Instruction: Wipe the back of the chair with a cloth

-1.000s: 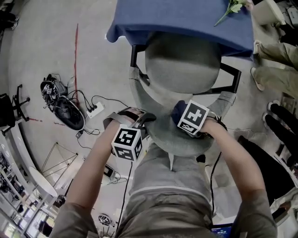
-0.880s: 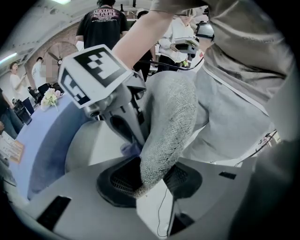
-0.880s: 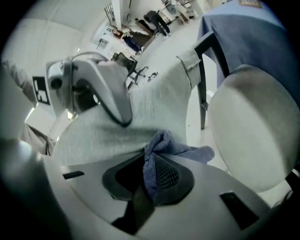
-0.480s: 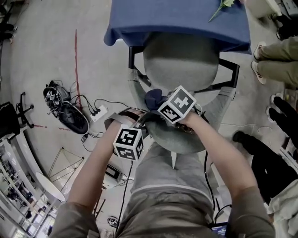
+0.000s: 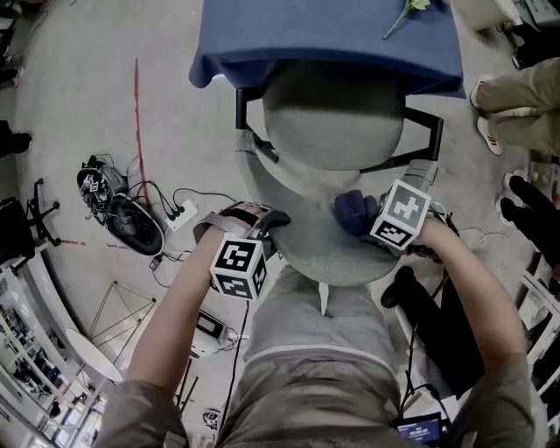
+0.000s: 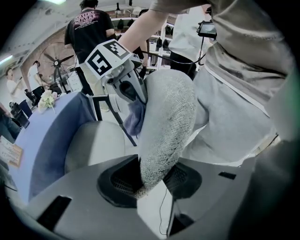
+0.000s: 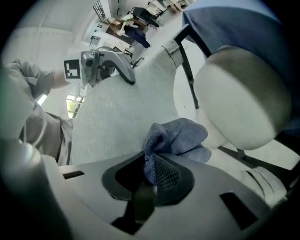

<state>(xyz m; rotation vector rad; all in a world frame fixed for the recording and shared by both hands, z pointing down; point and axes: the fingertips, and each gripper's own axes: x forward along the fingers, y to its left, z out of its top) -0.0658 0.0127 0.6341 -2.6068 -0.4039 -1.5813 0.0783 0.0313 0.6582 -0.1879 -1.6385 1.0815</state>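
cloth (image 7: 180, 136): blue, bunched on grey chair backrest (image 5: 302, 232), seat side, right end | right gripper (image 5: 372, 223): clamped on cloth | left gripper (image 6: 150, 183): pinching backrest's edge | step: mid-wipe, I reckon | next: I'd drag cloth leftward, keeping pressure

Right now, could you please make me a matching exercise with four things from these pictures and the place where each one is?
Things:
1. cloth
2. chair back
3. flower
4. power strip

Places:
A. on the floor
B. on the blue tablecloth
C. held between the jaws of the right gripper
D. its edge clamped by the left gripper

Pairs: 1-C; 2-D; 3-B; 4-A.
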